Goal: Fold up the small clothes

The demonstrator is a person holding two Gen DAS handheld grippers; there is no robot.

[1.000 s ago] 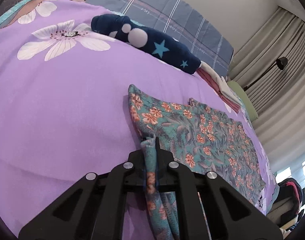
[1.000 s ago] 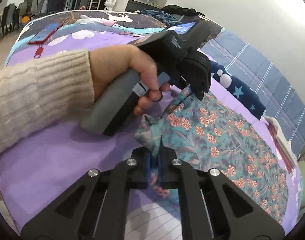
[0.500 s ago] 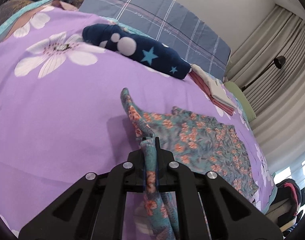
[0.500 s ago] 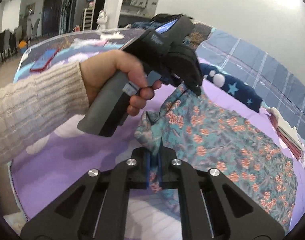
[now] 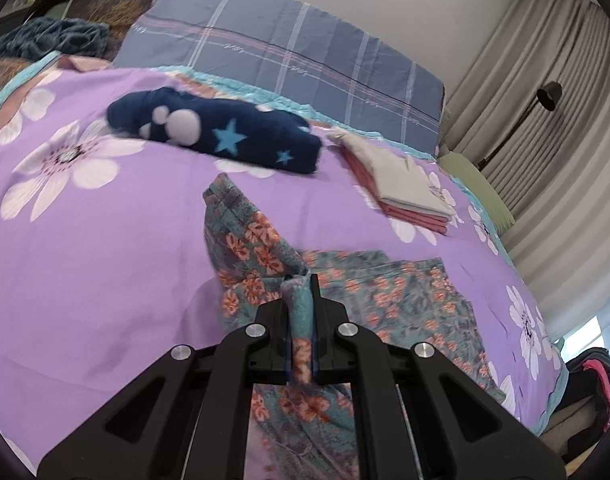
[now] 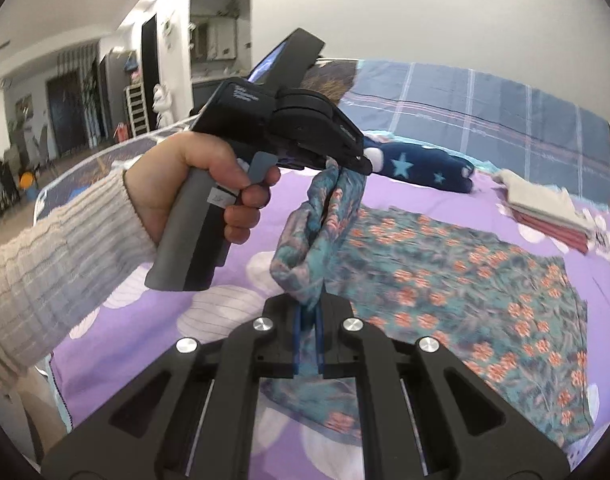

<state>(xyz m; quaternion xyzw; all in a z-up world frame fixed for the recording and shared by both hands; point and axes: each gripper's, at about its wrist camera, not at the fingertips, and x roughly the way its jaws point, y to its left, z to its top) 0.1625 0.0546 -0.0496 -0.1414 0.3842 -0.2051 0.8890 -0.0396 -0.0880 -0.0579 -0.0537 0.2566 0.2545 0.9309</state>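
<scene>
A teal garment with orange flowers (image 5: 401,300) (image 6: 465,280) lies on the purple flowered bedspread (image 5: 105,240), with one edge lifted off it. My left gripper (image 5: 301,288) is shut on that lifted edge. In the right wrist view the left gripper (image 6: 355,164) shows in a person's hand, with cloth hanging from its tip. My right gripper (image 6: 309,304) is shut on the same edge a short way along, and the fabric droops in a loop between the two grips. The rest of the garment stays flat on the bed.
A rolled navy fleece with stars (image 5: 217,132) (image 6: 421,166) lies behind the garment. A folded stack of beige and pink clothes (image 5: 401,184) (image 6: 545,208) sits to the right. A plaid pillow (image 5: 289,56) lines the headboard, and curtains (image 5: 545,100) and a floor lamp (image 5: 549,94) stand at the right.
Both grippers have risen and carried the garment's edge up off the bed. The cloth between them now hangs in a loop, and the right gripper has rolled.
</scene>
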